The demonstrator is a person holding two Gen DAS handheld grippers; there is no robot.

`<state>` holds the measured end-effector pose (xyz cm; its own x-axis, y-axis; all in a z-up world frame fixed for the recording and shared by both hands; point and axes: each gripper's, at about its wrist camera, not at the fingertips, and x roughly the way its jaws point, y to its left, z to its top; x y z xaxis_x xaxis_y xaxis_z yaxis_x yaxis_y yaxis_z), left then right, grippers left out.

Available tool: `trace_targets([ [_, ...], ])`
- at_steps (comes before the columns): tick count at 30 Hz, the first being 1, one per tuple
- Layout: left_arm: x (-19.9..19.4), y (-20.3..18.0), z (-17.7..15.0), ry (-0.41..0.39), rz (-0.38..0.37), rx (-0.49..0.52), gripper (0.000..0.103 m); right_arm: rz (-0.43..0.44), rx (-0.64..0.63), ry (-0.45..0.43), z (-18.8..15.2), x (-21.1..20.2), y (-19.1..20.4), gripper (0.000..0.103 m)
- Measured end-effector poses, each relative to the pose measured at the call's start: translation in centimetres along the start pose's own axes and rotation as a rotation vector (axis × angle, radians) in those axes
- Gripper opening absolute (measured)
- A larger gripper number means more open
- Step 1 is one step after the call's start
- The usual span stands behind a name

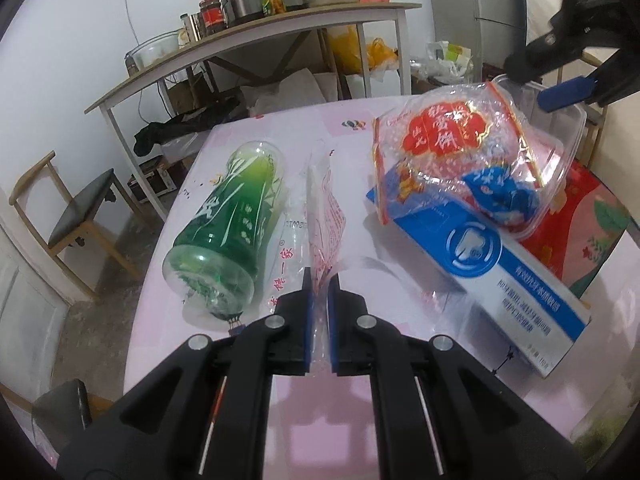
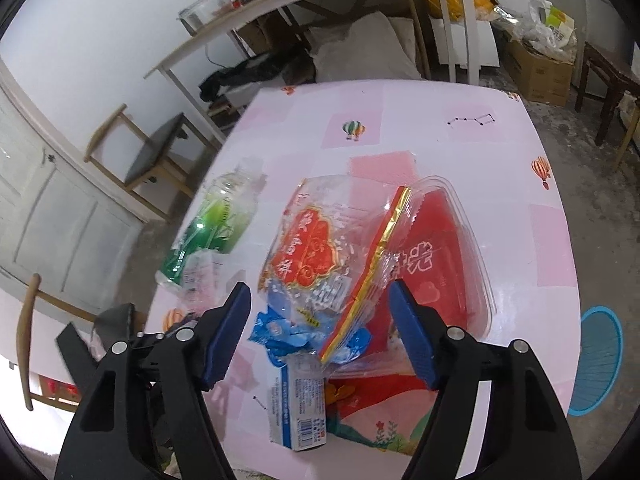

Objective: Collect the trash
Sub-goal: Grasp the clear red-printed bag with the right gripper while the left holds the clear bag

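My left gripper (image 1: 319, 280) is shut on a clear plastic wrapper with red print (image 1: 320, 216) that lies on the pink table (image 1: 304, 412). A green plastic bottle (image 1: 228, 228) lies on its side just left of it. A clear container (image 1: 560, 136) holds a red-and-clear snack bag (image 1: 448, 140) and a blue wrapper (image 1: 500, 192), resting on a blue-and-white toothpaste box (image 1: 500, 276). My right gripper (image 2: 320, 320) is open, hovering above the snack bag (image 2: 316, 248) and the blue wrapper (image 2: 280, 332). The right gripper also shows in the left wrist view (image 1: 536, 84). The bottle (image 2: 208, 232) lies to its left.
A red printed bag (image 2: 436, 240) lies under the container. A wooden chair (image 1: 76, 208) stands left of the table. A long shelf table (image 1: 256, 36) with jars and a cooker stands behind. Boxes and bags (image 2: 540, 52) crowd the far floor. A blue stool (image 2: 600, 360) is at the right.
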<state>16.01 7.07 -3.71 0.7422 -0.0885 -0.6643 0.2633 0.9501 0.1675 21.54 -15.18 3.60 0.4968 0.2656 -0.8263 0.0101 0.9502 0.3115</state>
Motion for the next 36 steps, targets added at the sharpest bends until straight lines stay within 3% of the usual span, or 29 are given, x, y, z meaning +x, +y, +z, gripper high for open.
trace_targets([
  [12,1.0,-2.1,0.8,-0.017,-0.054,0.032,0.005,-0.055,0.045,0.071,1.4,2.5,-0.7,0.074],
  [27,2.8,-3.6,0.8,0.019,-0.099,0.074,0.005,0.051,0.045,0.105,1.5,3.5,0.7,0.074],
  [33,2.9,-3.9,0.8,0.017,-0.104,0.099,0.005,0.082,0.026,0.073,1.8,3.5,1.6,0.074],
  [36,3.1,-4.0,0.9,0.02,-0.103,0.103,0.005,0.091,0.024,0.061,1.8,3.6,1.6,0.065],
])
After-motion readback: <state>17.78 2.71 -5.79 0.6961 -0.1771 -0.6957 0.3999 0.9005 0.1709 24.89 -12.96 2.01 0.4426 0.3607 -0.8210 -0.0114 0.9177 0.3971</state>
